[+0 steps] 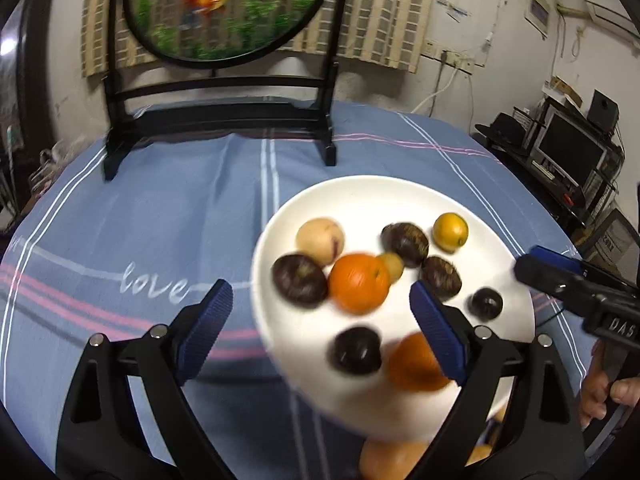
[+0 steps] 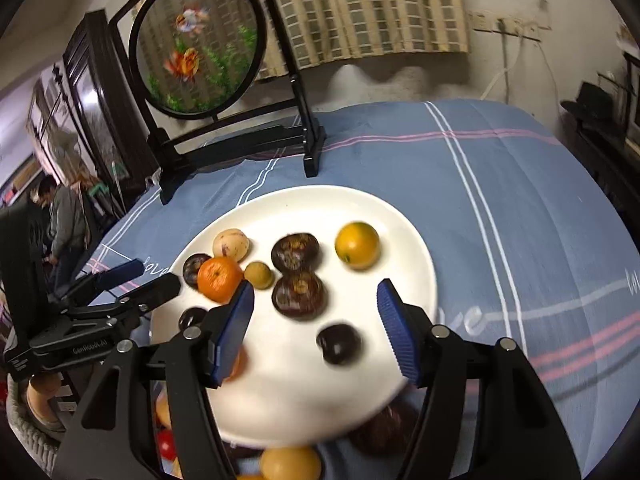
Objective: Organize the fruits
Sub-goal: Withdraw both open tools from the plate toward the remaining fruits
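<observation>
Fruit beneath the white plate's near rim is half hidden (and blurred). Both grippers, left and right, angle downward over it, fingers wide, holding nothing.

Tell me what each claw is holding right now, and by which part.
Nothing. The left claw and right claw both stand open over the white plate; their pads press on no fruit.

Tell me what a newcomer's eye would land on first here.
The white plate on the blue striped cloth, scattered with fruit: a bright orange near its left side, a yellow citrus toward the far right. Behind it stands a round goldfish screen in a black frame.
</observation>
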`<state>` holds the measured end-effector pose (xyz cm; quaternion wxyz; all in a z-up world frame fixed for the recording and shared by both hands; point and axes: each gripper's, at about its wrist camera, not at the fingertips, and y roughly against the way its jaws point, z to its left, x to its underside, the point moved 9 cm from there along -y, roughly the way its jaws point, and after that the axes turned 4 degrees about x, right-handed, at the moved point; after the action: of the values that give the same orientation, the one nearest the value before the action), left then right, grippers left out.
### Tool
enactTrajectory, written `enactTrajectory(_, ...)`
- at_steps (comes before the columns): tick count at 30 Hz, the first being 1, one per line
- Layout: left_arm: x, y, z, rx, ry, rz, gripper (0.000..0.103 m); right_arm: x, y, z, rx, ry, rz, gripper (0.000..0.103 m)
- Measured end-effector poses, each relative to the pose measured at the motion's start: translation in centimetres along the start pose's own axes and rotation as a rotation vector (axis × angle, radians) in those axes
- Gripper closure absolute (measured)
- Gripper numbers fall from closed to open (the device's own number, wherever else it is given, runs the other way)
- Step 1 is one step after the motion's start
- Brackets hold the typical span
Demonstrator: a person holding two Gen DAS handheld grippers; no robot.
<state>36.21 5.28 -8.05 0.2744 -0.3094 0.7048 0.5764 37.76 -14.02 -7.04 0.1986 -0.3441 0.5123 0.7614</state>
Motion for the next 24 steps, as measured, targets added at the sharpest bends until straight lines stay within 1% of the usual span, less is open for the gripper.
enactTrajectory(2, 0.8, 1.2, 0.7, -0.005, 0.038, -0.010, 0.006, 1.1, 1.2, -0.5, -0.006, -0.042, -0.011, 0.037)
enactTrajectory(4, 2.1, 2.7, 1.1, 0.007, 0.083, -0.016, 0.006, 2.5, 2.0, -0.5, -0.019, -0.075, 0.010, 0.037)
enactTrajectory(6, 3.6, 3.9, 1.0, 0.017, 0.098, -0.017, 0.004, 3.1, 2.8, -0.2, -0.038, -0.076, 0.006, 0.036)
enactTrajectory(7, 4.3, 4.3, 0.9, 0.018, 0.089, -0.019, 0.004, 3.4, 3.4, -0.4, -0.028, -0.078, -0.009, 0.035)
enactTrajectory(8, 5.3, 4.8, 0.8, 0.001, 0.066, -0.017, 0.004, 3.6, 3.8, -0.6, -0.018, -0.086, -0.017, 0.026)
enactTrajectory(9, 5.8, 4.9, 0.8, -0.017, 0.049, -0.013, 0.004, 3.8, 4.1, -0.9, -0.010, -0.100, -0.022, 0.014)
enactTrajectory(11, 7.0, 5.2, 0.9, -0.050, 0.029, 0.003, 0.004, 4.7, 5.1, -2.0, 0.011, -0.150, -0.034, 0.002)
enactTrajectory(15, 9.0, 5.9, 0.2, -0.035, -0.002, 0.042, 0.002, 5.8, 6.4, -3.6, -0.002, -0.230, -0.040, 0.002)
enactTrajectory(19, 10.3, 5.7, 0.0, -0.073, -0.041, 0.093, 0.002, 6.4, 6.2, -4.8, 0.009, -0.293, -0.012, 0.001)
enactTrajectory(22, 10.9, 5.5, 0.3, -0.068, -0.027, 0.119, 0.002, 6.8, 5.8, -5.0, 0.010, -0.309, 0.016, 0.001)
enactTrajectory(24, 11.1, 5.3, 0.9, -0.055, 0.006, 0.133, 0.002, 6.9, 5.7, -5.0, 0.016, -0.310, 0.023, 0.001)
